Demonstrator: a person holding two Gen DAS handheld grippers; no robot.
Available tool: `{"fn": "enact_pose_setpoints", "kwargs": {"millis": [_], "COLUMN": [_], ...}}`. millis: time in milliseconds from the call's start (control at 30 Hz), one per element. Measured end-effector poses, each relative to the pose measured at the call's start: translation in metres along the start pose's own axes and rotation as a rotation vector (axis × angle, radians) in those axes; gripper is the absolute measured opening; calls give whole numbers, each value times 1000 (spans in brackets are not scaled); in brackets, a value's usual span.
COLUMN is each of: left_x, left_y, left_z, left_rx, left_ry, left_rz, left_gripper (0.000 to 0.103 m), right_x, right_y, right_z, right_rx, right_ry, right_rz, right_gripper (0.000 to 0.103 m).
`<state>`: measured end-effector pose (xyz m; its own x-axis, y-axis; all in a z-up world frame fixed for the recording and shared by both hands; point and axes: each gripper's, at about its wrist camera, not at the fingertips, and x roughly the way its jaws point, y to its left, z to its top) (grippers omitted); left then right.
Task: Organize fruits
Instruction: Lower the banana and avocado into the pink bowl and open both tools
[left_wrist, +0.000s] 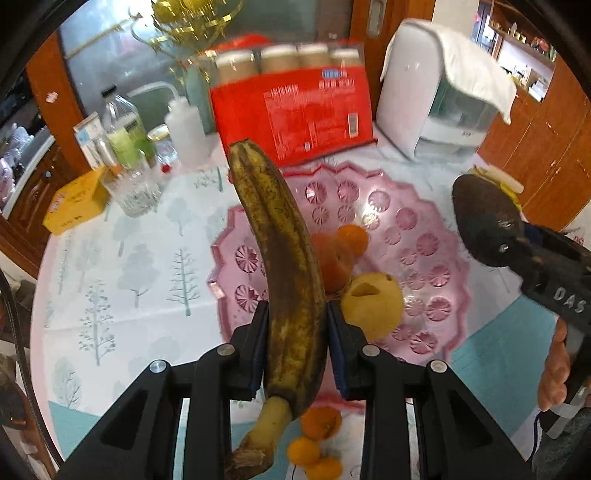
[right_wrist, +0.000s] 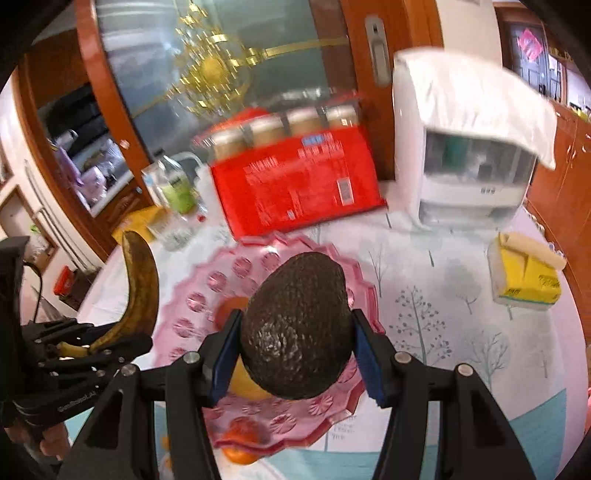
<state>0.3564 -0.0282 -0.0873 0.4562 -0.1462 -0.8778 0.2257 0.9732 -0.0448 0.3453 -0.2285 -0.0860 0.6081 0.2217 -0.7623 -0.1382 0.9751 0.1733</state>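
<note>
Left wrist: left gripper (left_wrist: 297, 341) clamped on spotted banana (left_wrist: 280, 266), above pink tray (left_wrist: 424, 236). Right wrist: right gripper (right_wrist: 295, 354) clamped on dark avocado (right_wrist: 297, 325).

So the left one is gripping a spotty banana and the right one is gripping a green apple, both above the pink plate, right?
Not quite: the right gripper holds a dark avocado, not a green apple, as the right wrist view shows. The left gripper does grip the spotty banana, both above the pink plate.

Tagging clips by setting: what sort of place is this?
Probably a home dining room: a tree-print tablecloth, a pink fruit tray, a white countertop appliance and wooden cabinets.
</note>
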Motion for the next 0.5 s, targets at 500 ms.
{"fn": "enact_pose_setpoints", "kwargs": {"millis": [500], "left_x": [67], "left_y": [9], "left_z": [0], "left_rx": [21], "left_ry": [64], "left_rz": [-14], "left_gripper": [36], "right_x": [89], "right_y": [-5], "right_z": [-16], "right_rx": [-23], "right_ry": [200], "right_rz": [-32], "right_gripper": [58]}}
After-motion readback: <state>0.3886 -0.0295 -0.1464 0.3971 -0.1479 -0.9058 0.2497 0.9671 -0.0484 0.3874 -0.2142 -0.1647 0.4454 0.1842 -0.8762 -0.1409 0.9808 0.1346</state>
